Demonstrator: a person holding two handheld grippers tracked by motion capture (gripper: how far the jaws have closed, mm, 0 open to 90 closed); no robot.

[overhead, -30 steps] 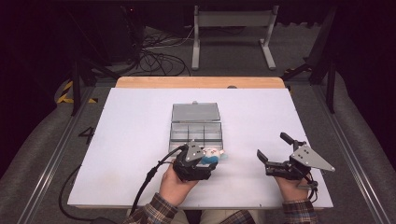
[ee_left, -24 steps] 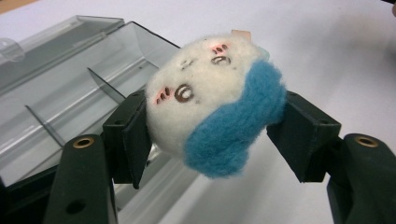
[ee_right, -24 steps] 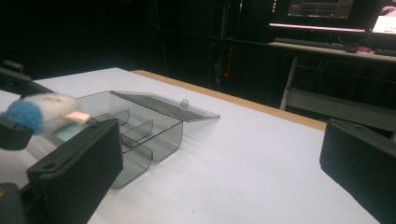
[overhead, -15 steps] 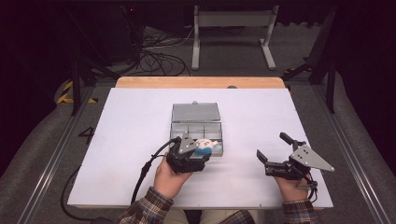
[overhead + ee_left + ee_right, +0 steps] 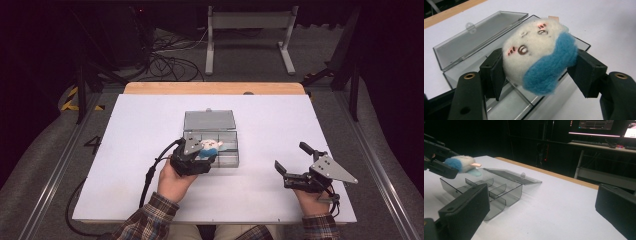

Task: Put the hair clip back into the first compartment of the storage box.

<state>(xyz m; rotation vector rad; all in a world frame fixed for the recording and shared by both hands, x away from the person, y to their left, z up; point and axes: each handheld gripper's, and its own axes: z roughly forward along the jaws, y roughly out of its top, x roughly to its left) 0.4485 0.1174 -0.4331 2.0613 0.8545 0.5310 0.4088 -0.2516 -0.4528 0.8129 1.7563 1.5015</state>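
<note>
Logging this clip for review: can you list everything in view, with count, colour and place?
felt toy: 1, white with a blue patch and a small stitched face, held above the near part of the box
compartment box: 1, clear grey plastic with dividers, lid open and lying back, middle of the table
table: 1, white top with a wooden strip along the far edge
cables: several, black, on the floor beyond the table
metal stand: 1, grey, on the floor behind the table
monitor and keyboard: on a desk in the dark background, right gripper view
left tool: black, jaws closed on the felt toy
right tool: black with a grey plate, jaws open, near right of the table
sleeves: 2, plaid, bottom edge
</note>
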